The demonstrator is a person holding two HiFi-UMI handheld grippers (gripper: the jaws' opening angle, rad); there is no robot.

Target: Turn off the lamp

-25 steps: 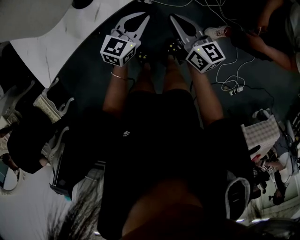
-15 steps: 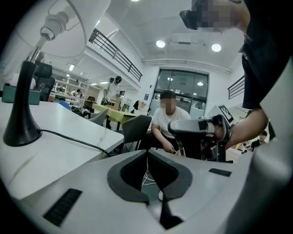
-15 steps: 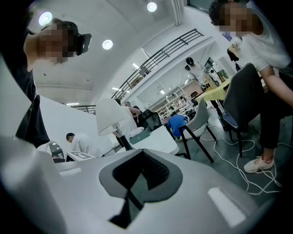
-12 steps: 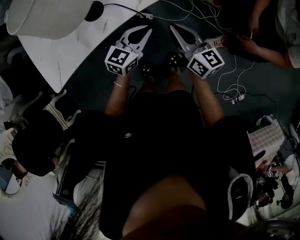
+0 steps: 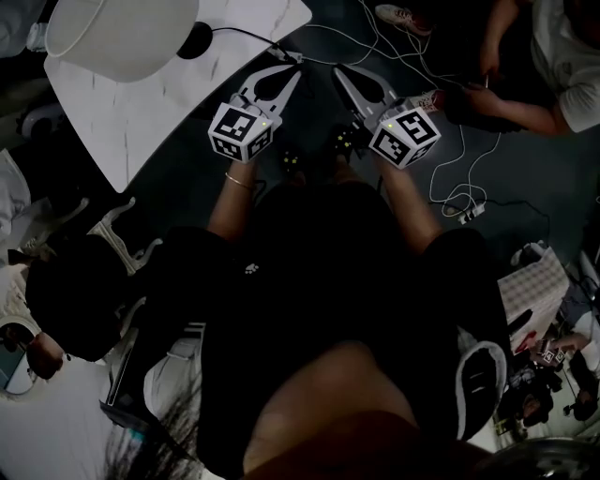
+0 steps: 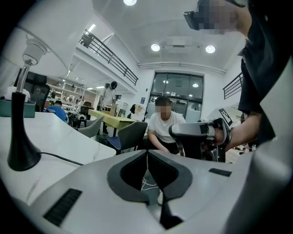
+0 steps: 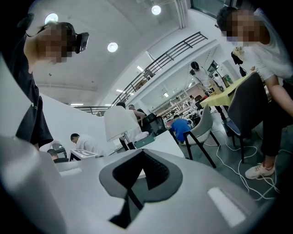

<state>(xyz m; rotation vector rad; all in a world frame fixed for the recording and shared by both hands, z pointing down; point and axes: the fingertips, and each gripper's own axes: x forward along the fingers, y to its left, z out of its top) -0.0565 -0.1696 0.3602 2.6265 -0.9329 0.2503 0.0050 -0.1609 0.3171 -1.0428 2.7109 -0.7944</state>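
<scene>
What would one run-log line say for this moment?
lamp: on white table, untouched | left gripper: shut, empty | right gripper: shut, empty

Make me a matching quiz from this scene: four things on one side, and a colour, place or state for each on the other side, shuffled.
Things:
1. shade
2. lamp base
3. left tool
4. sneaker

Descriptions:
a. on the floor
b. shut, empty
c. white, over the table
d. black, on the table

Pairs: 1-c; 2-d; 3-b; 4-a
</scene>
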